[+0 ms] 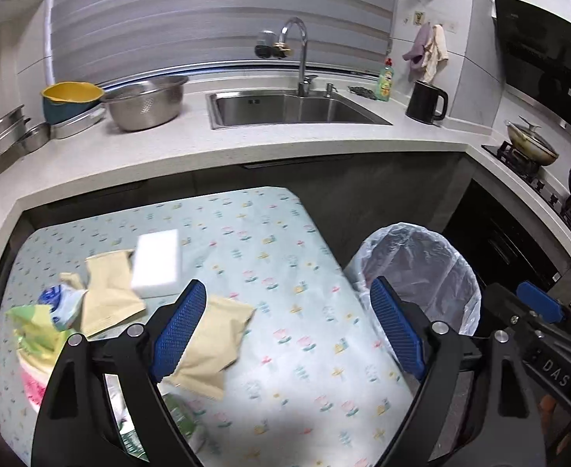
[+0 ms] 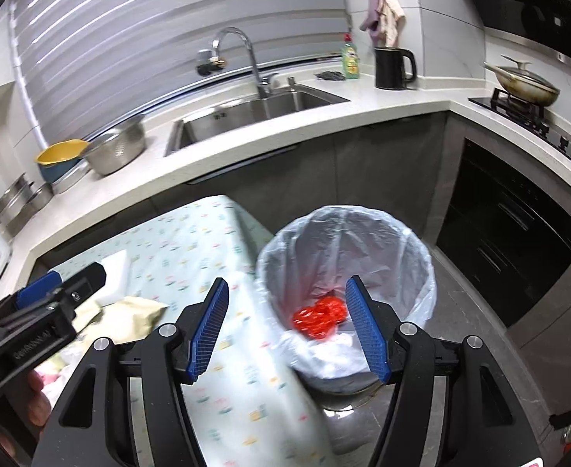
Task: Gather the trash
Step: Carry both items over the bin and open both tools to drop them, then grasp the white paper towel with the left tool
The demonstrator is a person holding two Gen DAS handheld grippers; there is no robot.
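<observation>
Kitchen, L-shaped white countertop (image 1: pixel 137 151) over dark grey cabinets (image 1: pixel 383 194). Stainless sink (image 1: pixel 297 111) with chrome gooseneck faucet (image 1: pixel 299 54) under a window covered by grey zebra blinds (image 1: pixel 223 11). Left of sink: steel colander bowl (image 1: pixel 145 103), yellow bowl (image 1: pixel 71 93). Right: green dish soap bottle (image 1: pixel 386 81), black kettle (image 1: pixel 425 102), cloths hung on white tile wall (image 1: pixel 427 52). Gas hob (image 2: pixel 519 109) with lidded wok (image 2: pixel 527 83), dark range hood above. Grey floor (image 2: pixel 480 311).

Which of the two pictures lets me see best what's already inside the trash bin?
The right wrist view. It looks down into the lined trash bin, showing a crumpled red wrapper at the bottom. The left wrist view catches the bin from the side, so only its liner shows.
</observation>
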